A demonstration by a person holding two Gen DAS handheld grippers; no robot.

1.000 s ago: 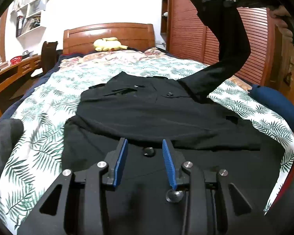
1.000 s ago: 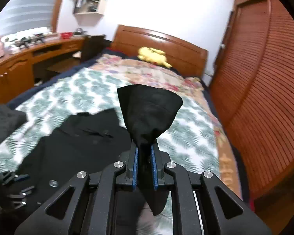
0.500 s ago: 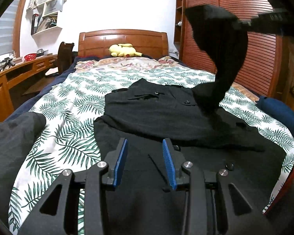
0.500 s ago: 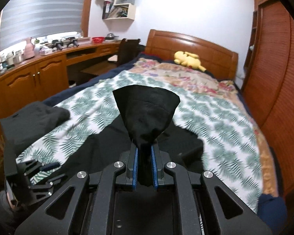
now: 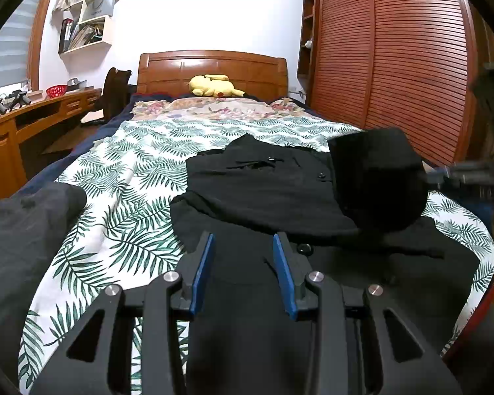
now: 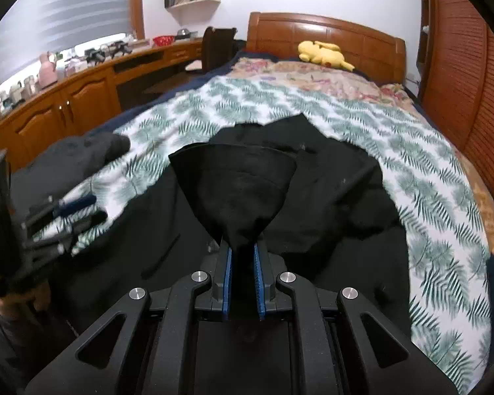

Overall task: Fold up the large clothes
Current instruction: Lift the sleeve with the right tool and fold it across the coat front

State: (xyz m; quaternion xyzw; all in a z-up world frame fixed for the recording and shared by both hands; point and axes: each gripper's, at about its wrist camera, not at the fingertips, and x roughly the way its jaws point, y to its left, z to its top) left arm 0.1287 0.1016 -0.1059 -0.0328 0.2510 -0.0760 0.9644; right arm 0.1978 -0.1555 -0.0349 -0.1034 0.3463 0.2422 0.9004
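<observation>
One black coat (image 5: 266, 194) lies spread across the foot half of the bed (image 5: 138, 164), collar toward the headboard, partly folded over itself; its lower part runs under the left gripper (image 5: 243, 256). In the right wrist view the same coat (image 6: 329, 204) covers the middle of the leaf-print bedspread (image 6: 428, 177). One sleeve (image 6: 235, 194) is lifted clear of the coat's body: the right gripper (image 6: 242, 256) has its jaws closed on the sleeve end, blue pads pressed to the cloth on both sides, the cuff fanning out beyond them. From the left wrist view that sleeve (image 5: 375, 177) hangs as a dark bulge over the coat's right side, with the right gripper (image 5: 461, 177) blurred at the frame edge.

The left gripper's jaws stand wide open with nothing between them; they hover just above the coat's lower front, near one round button (image 5: 303, 248). Whether the fingers touch the cloth cannot be told. In the right wrist view the left gripper (image 6: 62, 217) shows blurred at the left edge, over the coat's side.

A second dark garment (image 5: 19, 227) lies bunched at the bed's left edge, apart from the coat. One yellow plush toy (image 5: 214, 86) rests against the wooden headboard (image 5: 210, 65). A slatted wooden wardrobe (image 5: 395, 65) lines the right wall, and a long tabletop (image 6: 82, 69) with small items runs along the left wall, a chair (image 6: 217, 46) at it. One wall shelf (image 5: 85, 29) holds books.
</observation>
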